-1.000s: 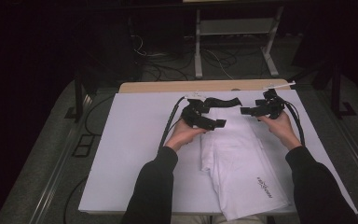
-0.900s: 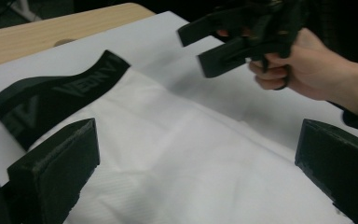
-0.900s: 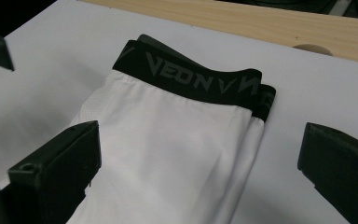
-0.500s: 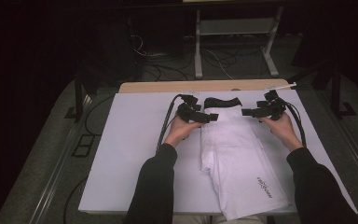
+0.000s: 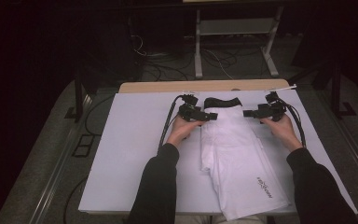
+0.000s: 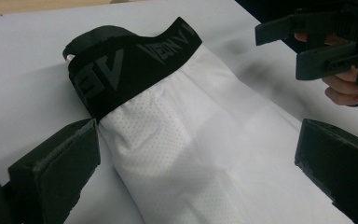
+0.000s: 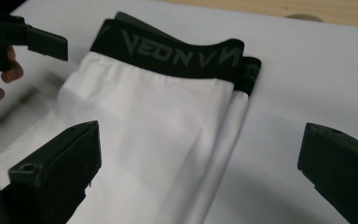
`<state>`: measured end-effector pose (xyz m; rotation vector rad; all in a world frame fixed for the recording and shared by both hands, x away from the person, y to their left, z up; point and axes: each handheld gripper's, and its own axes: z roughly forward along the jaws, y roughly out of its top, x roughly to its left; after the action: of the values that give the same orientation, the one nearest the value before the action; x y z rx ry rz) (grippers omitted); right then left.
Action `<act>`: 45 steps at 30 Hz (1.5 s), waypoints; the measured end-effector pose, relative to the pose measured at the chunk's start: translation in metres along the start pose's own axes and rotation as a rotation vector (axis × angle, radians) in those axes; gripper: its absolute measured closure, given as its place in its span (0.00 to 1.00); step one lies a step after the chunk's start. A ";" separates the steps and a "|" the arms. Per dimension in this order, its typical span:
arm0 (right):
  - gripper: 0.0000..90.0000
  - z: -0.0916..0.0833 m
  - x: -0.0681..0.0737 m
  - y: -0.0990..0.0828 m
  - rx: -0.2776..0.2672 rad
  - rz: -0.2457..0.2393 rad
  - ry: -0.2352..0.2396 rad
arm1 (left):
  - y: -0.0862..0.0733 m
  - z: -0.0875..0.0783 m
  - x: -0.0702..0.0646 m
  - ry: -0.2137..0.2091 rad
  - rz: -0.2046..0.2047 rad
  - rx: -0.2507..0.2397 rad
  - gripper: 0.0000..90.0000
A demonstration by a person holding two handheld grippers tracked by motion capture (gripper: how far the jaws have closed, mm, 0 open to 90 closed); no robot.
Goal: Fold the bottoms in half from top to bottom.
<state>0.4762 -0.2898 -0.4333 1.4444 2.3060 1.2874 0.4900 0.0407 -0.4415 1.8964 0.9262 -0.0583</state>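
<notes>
White shorts [image 5: 235, 158] with a black waistband [image 5: 222, 102] lie folded lengthwise on the table [image 5: 130, 154] as the left gripper [image 5: 213, 115] and right gripper [image 5: 247, 113] flank that waistband, jaws open and empty, seemingly mid-fold, the next move likely a pinch at both waistband corners.

The white-covered table [image 5: 130, 154] is brightly lit from above while its surroundings are left dark, and soft blur is seen in both gripper views.
</notes>
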 end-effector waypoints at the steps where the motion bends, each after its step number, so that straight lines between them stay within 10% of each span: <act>1: 0.00 0.001 -0.001 0.000 0.008 0.001 0.002 | -0.001 0.000 0.001 -0.001 -0.004 -0.001 0.00; 10: 0.02 0.007 -0.008 0.002 0.056 0.029 0.020 | -0.006 0.001 0.015 0.002 -0.033 0.020 0.11; 35: 0.46 0.025 -0.018 0.005 0.158 0.104 0.076 | -0.014 0.013 0.019 -0.047 -0.059 0.027 0.40; 45: 0.79 0.031 -0.011 0.006 0.164 0.134 0.042 | -0.014 0.013 0.020 -0.027 -0.072 0.040 0.62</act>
<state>0.5014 -0.2794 -0.4519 1.6641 2.4299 1.1950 0.4999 0.0448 -0.4664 1.8939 0.9809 -0.1461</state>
